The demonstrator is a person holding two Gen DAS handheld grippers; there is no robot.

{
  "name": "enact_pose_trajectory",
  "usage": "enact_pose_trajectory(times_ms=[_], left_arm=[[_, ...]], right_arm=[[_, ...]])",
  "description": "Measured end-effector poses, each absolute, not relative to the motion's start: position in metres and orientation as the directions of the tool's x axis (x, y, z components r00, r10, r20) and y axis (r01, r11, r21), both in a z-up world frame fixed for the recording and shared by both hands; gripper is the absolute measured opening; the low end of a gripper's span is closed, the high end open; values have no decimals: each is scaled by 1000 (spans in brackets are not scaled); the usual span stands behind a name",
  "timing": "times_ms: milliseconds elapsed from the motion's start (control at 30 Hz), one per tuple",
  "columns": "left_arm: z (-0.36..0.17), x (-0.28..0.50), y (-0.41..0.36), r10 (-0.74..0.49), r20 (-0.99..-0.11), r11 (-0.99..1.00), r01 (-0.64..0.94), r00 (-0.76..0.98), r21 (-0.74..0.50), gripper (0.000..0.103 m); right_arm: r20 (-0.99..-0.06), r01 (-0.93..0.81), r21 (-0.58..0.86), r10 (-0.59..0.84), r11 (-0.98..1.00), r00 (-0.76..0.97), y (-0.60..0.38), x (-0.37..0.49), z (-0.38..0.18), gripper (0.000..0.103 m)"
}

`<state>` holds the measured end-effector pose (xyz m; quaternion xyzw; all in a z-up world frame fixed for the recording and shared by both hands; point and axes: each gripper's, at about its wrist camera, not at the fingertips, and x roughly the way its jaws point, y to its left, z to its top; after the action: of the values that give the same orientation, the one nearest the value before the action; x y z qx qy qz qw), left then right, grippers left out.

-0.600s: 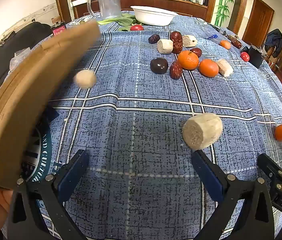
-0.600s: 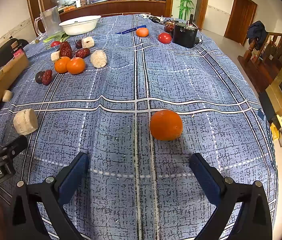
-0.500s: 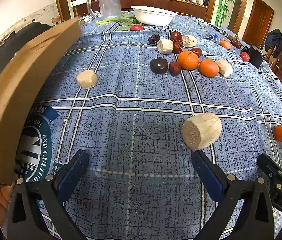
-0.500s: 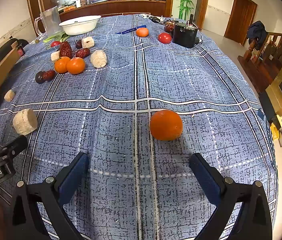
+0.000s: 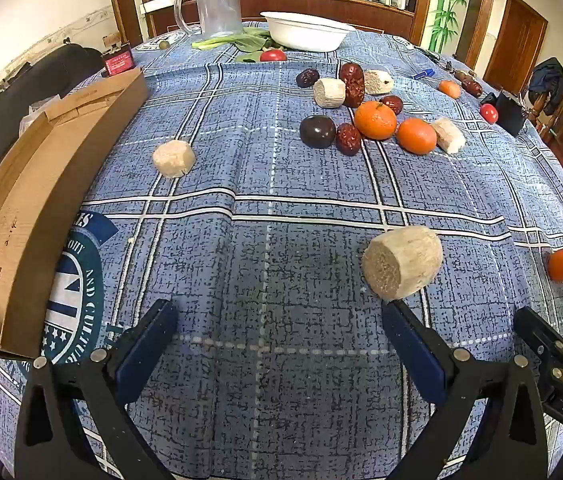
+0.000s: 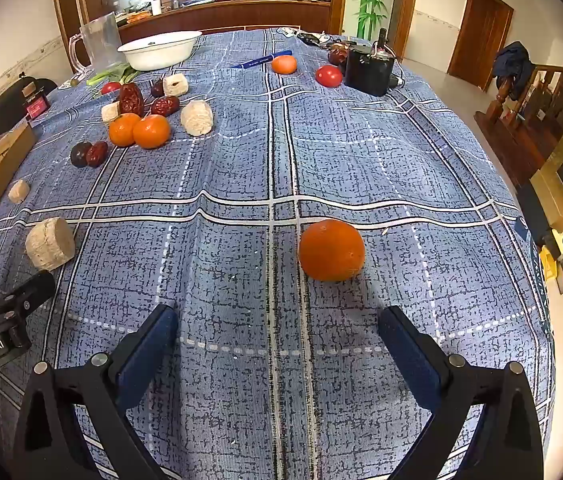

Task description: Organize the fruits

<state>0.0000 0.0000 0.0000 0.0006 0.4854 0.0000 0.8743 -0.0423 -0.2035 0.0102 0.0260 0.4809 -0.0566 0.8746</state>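
Note:
My left gripper (image 5: 279, 320) is open and empty above the blue plaid cloth. A beige chunk (image 5: 401, 266) lies just beyond its right finger. A smaller beige chunk (image 5: 173, 158) lies farther left. My right gripper (image 6: 277, 320) is open and empty, with an orange (image 6: 331, 249) just ahead, right of centre. A cluster of two oranges (image 5: 375, 120), dark red dates (image 5: 347, 138), a dark plum (image 5: 317, 131) and beige chunks lies mid-table. The same cluster shows at left in the right wrist view (image 6: 139, 130).
A shallow cardboard tray (image 5: 29, 216) lies at the table's left edge. A white bowl (image 5: 303, 36), glass pitcher (image 5: 217, 4) and greens stand at the back. A black box (image 6: 369, 68), tomato (image 6: 328, 76), orange and pen lie far right.
The cardboard tray was held tilted up at left and now lies flat on the table. A small beige chunk that fell from it rests on the cloth. Both grippers stayed still.

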Motion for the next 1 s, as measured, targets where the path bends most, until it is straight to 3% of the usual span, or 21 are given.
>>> enact_pose_trajectory(times_ms=[633, 1000], left_arm=[[2, -3, 4, -14, -852, 1000, 28, 523, 1, 103], [61, -17, 63, -11, -811, 1000, 16, 585, -2, 103]], right_arm=[[-854, 150, -11, -88, 989, 513, -204, -43, 11, 102], [-809, 160, 6, -89, 987, 581, -166, -54, 76, 102]])
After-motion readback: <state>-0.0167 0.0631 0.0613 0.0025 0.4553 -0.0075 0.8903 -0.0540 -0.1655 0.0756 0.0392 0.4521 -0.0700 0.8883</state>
